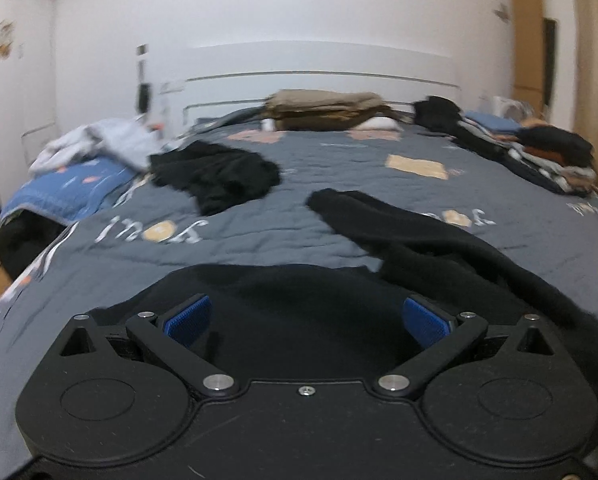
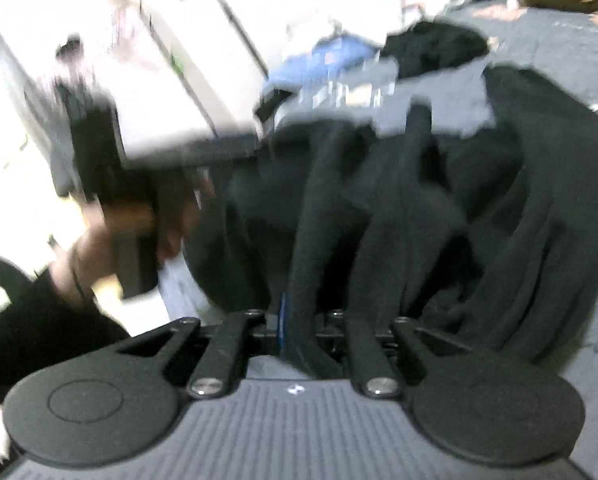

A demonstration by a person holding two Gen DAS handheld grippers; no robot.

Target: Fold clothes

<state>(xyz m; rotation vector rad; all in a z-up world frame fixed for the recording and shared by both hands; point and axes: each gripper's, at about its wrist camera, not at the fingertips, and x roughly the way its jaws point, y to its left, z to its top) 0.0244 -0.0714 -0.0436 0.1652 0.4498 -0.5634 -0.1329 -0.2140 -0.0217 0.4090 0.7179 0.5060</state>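
Observation:
A black garment (image 1: 419, 248) lies spread on the near part of the bed, one sleeve reaching up toward the middle. My left gripper (image 1: 307, 316) hovers open just over its near edge, blue pads (image 1: 189, 316) wide apart and nothing between them. In the right wrist view the same black garment (image 2: 479, 208) hangs in long folds. My right gripper (image 2: 297, 320) is shut on a narrow fold of it, which runs up from between the fingers. A second crumpled black garment (image 1: 219, 176) sits farther back on the left.
The grey patterned bedcover (image 1: 259, 232) fills the view. A stack of folded clothes (image 1: 547, 156) lines the right edge, and a tan folded pile (image 1: 323, 110) rests by the white headboard. Light blue clothes (image 1: 99, 140) lie at the left. A person's hand (image 2: 95, 240) shows blurred at the left.

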